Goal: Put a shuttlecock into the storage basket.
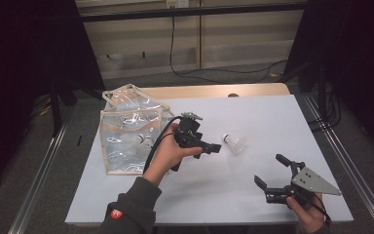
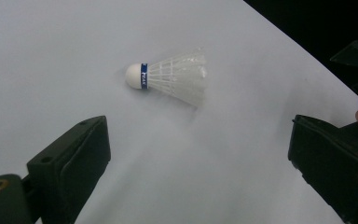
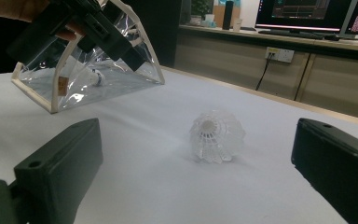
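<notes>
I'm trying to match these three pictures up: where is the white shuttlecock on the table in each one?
High view: shuttlecock right of centre.
Left gripper view: upper middle, lying on its side.
Right gripper view: centre, feathers toward the camera.
Shared landmark: the white table it lies on.

White lettering on the shuttlecock's (image 2: 168, 77) blue band (image 2: 144, 76), too small to read

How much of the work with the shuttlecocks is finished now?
One shuttlecock already lies inside the clear bag. The left hand-held gripper, open, is aimed at the shuttlecock on the table, not yet gripping it. Left: grasp it and bag it. The right hand-held gripper waits open.
</notes>
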`<state>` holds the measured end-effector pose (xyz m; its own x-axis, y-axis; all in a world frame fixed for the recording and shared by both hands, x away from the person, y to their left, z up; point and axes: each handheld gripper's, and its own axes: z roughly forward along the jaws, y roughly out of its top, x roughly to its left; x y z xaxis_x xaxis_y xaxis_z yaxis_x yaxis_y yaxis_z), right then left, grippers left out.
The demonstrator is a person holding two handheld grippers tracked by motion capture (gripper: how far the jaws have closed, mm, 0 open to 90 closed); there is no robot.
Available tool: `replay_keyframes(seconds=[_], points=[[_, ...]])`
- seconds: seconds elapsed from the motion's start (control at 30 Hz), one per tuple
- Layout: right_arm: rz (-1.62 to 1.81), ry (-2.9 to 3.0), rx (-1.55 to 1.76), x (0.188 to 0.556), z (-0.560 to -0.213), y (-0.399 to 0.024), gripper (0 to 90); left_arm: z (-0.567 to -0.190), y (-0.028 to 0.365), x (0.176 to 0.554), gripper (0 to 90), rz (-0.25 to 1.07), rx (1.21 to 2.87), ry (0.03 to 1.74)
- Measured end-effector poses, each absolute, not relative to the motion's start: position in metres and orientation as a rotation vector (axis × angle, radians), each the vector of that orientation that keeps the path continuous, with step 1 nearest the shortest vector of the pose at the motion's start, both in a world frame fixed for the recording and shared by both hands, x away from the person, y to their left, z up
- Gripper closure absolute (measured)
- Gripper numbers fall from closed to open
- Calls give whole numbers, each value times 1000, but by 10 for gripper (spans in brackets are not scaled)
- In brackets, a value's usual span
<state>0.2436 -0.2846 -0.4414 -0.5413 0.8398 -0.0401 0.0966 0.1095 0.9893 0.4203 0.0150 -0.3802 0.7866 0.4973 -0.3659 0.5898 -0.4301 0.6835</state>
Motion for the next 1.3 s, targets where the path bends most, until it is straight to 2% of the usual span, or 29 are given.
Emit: replay_keyframes(seconds=[1.3], points=[[1490,1754,914,243,-441,-285,17,-405,-9,423,121,-100,2125,813]])
